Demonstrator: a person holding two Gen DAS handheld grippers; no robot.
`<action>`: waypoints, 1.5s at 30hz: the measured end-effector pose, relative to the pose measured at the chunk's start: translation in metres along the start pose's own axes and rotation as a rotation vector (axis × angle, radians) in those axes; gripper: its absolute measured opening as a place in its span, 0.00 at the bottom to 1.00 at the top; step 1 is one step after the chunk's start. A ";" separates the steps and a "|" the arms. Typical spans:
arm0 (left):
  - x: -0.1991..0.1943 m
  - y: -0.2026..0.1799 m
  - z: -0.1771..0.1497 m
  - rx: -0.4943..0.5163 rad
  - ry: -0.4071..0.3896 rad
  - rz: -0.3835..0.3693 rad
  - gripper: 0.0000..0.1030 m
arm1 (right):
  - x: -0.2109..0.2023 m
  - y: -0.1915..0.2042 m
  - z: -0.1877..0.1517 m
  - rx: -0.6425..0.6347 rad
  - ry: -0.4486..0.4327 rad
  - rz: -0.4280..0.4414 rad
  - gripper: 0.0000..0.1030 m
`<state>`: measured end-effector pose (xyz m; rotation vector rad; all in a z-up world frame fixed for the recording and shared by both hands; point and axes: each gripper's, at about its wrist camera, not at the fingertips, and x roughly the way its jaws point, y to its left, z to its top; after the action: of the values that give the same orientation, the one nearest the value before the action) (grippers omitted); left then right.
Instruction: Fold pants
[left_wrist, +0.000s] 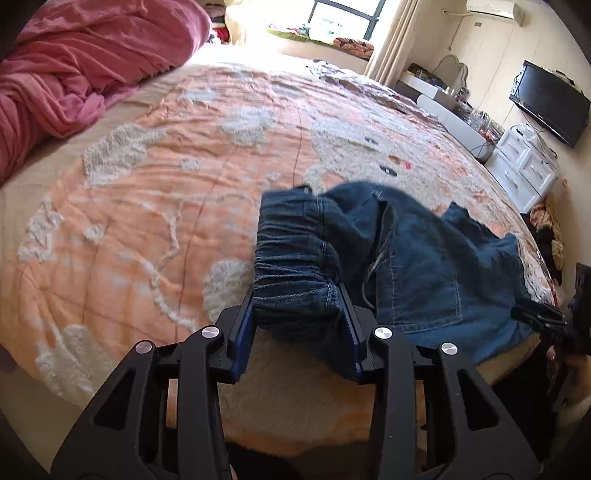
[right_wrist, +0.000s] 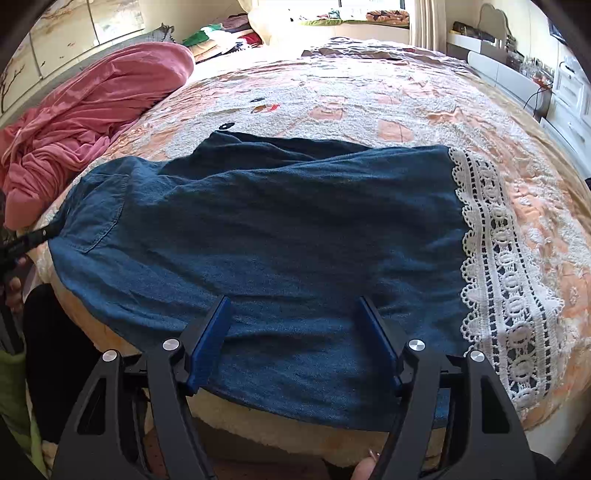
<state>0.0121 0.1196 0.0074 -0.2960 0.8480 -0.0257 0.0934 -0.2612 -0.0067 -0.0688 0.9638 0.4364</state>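
Dark blue denim pants (right_wrist: 266, 236) with a white lace hem (right_wrist: 495, 266) lie spread on the bed near its front edge. My left gripper (left_wrist: 298, 291) is shut on the gathered elastic waistband (left_wrist: 291, 258) and holds it lifted and bunched above the bed. A back pocket (left_wrist: 424, 280) shows to its right. My right gripper (right_wrist: 295, 306) is open, its jaws wide apart over the pant leg near the front edge, with cloth between them. The left gripper also shows in the right wrist view (right_wrist: 26, 240) at the waist end.
The bed carries an orange and white tufted quilt (left_wrist: 166, 192). A crumpled pink blanket (left_wrist: 74, 66) lies at the far left. White drawers (left_wrist: 524, 166), a TV (left_wrist: 550, 103) and a dressing table stand at the right. Clothes pile by the window.
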 end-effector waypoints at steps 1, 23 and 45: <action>0.004 -0.002 -0.002 0.005 0.009 0.002 0.31 | 0.001 0.001 0.000 -0.004 0.005 -0.004 0.69; 0.035 -0.160 0.030 0.300 0.023 -0.278 0.47 | 0.018 0.041 0.120 -0.187 -0.073 0.152 0.69; 0.079 -0.182 -0.018 0.433 0.115 -0.286 0.47 | 0.108 0.064 0.155 -0.272 0.069 0.144 0.04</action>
<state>0.0684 -0.0706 -0.0137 -0.0057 0.8852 -0.4908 0.2428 -0.1286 0.0038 -0.2632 0.9758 0.7005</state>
